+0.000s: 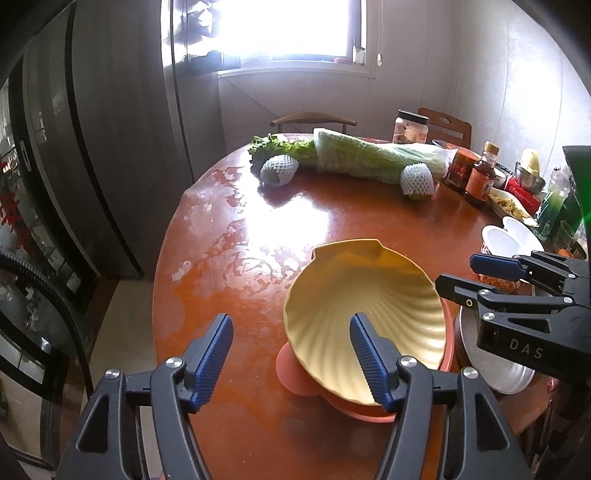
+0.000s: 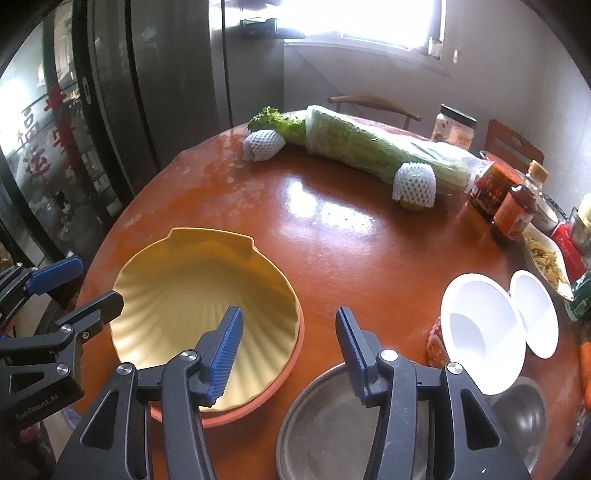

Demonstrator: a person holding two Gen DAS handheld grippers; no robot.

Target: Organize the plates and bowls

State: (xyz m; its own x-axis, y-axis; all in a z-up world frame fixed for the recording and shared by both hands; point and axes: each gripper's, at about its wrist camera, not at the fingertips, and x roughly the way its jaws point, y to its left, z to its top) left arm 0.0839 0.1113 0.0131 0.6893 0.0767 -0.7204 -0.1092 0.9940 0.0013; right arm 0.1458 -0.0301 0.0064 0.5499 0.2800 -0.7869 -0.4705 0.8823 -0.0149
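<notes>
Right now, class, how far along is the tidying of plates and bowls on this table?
Done: the yellow shell bowl sits nested in the pink dish. In hand: nothing; the left tool and right tool are both open. Left: the metal plate and the white bowls are still separate.

A bright window (image 1: 280, 29) lights pale walls (image 1: 498, 74) behind a wooden chair (image 1: 314, 120).

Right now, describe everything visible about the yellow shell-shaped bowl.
The yellow shell-shaped bowl looks like matte plastic, pale yellow, with ribs fanning out from its low side and a flat notched tab on its far rim. It is empty and upright, nested inside a pinkish-orange bowl whose rim shows beneath it, near the front of the round brown table. Both hand-held grippers hover over its rim, jaws open, gripping nothing.
</notes>
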